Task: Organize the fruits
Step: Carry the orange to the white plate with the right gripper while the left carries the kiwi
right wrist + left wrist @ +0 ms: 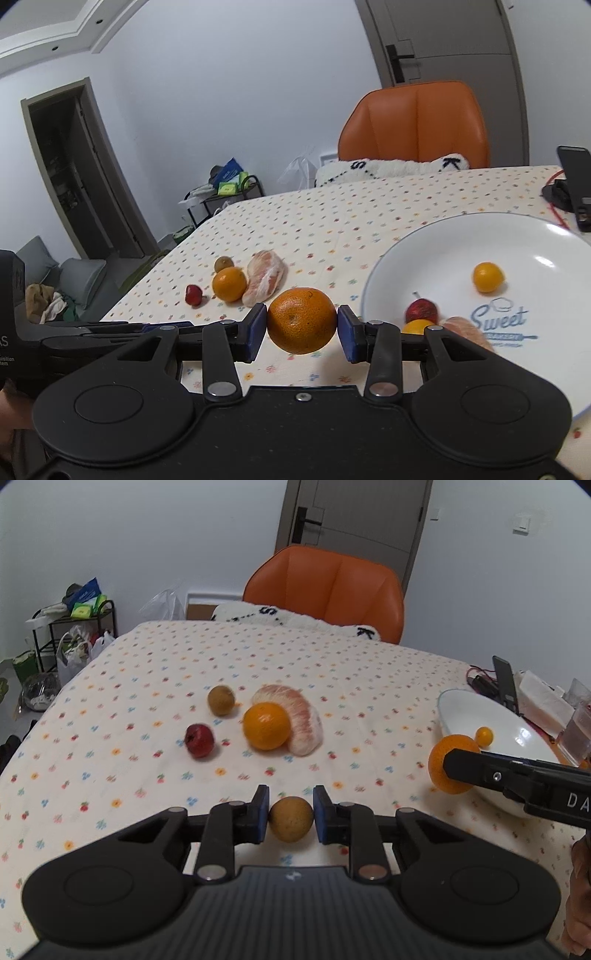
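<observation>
fruits sit loose on my tablecloth (147,701) while my left gripper (290,819) clamps a brown fruit (290,819) and my right gripper (301,320) grips an orange (301,320) beside the plate (554,258).

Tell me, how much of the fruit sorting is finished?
About half. The white plate already holds several pieces. The right gripper grips an orange; the left gripper grips a brown fruit. Four pieces remain on the tablecloth.

Both wrist views look low and close across the table (147,701), sharing the orange chair (413,125).
</observation>
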`<state>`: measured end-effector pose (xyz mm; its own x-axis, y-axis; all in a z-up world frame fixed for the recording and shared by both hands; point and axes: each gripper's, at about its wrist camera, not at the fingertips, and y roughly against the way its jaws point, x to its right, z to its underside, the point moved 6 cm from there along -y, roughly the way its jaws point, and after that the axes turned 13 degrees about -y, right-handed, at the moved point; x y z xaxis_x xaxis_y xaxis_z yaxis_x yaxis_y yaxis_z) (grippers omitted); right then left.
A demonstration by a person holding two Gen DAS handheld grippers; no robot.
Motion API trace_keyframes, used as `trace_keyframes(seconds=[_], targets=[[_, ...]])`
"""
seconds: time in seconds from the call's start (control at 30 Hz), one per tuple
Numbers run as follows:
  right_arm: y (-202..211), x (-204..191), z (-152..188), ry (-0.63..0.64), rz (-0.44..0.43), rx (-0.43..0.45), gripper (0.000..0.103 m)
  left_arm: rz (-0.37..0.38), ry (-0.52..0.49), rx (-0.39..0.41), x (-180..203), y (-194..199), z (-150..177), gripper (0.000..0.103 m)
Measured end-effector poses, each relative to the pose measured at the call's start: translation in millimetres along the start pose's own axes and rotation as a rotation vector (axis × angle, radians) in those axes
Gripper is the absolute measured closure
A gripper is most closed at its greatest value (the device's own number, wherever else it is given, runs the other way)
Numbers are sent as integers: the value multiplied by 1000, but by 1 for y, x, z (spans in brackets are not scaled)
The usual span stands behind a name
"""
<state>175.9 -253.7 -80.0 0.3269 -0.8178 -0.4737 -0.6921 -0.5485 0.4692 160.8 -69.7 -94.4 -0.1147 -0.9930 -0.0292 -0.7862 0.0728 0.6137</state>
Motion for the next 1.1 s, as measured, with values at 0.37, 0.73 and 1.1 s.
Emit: trace_keyframes(seconds=[0.37, 0.73, 1.1], targets=[[30, 28, -16, -35, 45, 85, 63, 53, -53, 47, 39, -1, -24, 80], [55, 67, -22, -73, 123, 136, 63, 109, -99, 82, 82, -7, -44, 80], [72, 104, -18, -144, 166, 161, 63, 140, -161, 88, 118, -17, -55, 80]])
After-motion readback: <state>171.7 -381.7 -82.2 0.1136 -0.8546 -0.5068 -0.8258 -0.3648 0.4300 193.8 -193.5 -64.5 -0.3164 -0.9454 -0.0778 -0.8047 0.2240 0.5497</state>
